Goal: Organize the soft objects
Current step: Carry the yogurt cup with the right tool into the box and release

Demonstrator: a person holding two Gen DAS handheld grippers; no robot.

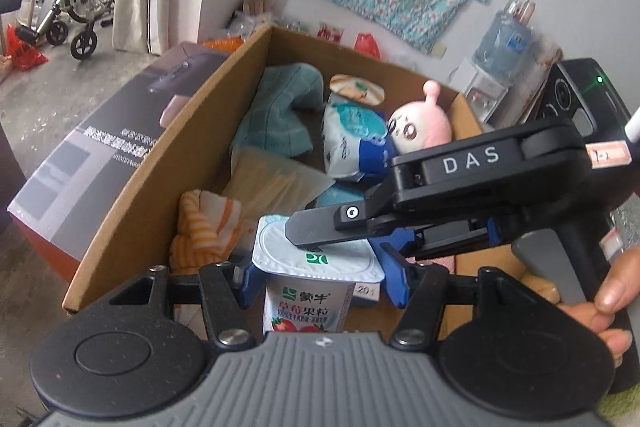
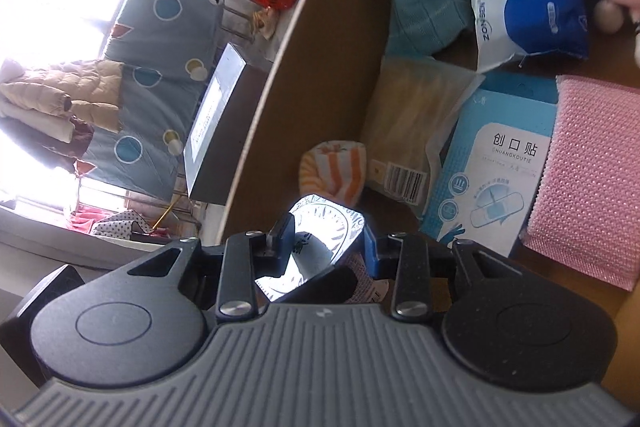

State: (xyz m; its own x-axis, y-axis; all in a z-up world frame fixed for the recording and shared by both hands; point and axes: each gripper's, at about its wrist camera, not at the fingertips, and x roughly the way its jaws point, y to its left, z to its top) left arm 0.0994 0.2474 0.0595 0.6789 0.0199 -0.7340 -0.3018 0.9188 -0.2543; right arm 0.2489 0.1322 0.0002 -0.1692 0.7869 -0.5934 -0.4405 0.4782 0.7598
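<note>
My left gripper (image 1: 316, 277) is shut on a strawberry yogurt cup (image 1: 308, 303) and holds it upright over the near end of a cardboard box (image 1: 168, 163). My right gripper (image 2: 324, 243) reaches in from the right; one black finger (image 1: 320, 227) lies on the cup's foil lid (image 2: 320, 227), the other sits lower at the cup's side. Whether it grips the cup is unclear. In the box lie a teal towel (image 1: 280, 107), an orange striped cloth (image 1: 204, 227), a pink plush toy (image 1: 420, 125), a blue-white tissue pack (image 1: 352, 135) and a pink sponge cloth (image 2: 588, 179).
A plaster box (image 2: 492, 171) and a clear bag of yellow cloth (image 2: 408, 115) lie in the carton. A grey product box (image 1: 108, 143) stands left of it. A wheelchair (image 1: 76, 3) stands far left, a water dispenser (image 1: 496, 67) at back right.
</note>
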